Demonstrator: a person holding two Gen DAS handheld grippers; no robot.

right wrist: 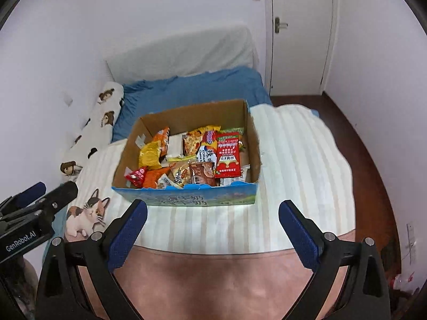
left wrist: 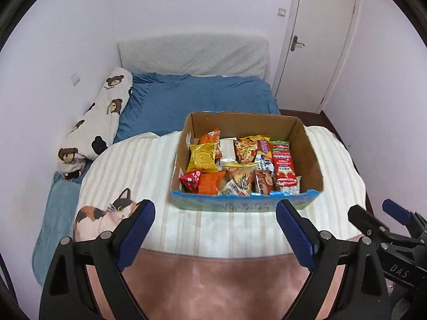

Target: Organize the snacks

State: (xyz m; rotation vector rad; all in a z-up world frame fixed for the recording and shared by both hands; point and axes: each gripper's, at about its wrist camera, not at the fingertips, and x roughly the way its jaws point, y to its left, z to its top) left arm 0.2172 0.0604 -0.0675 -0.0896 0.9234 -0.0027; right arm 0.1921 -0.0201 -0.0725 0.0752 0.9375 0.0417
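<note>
Snacks (left wrist: 240,165) fill a cardboard box (left wrist: 311,154) that sits on the striped cream blanket (left wrist: 149,165) toward the bed's right edge, with both grippers hanging apart from it near the foot end. Left gripper (left wrist: 214,226) and right gripper (right wrist: 213,224) stand wide open and empty. These foil and plastic packets look light, crinkly, slippery and crushable, so I judge pinching 1 packet by a flat sealed edge safest
</note>
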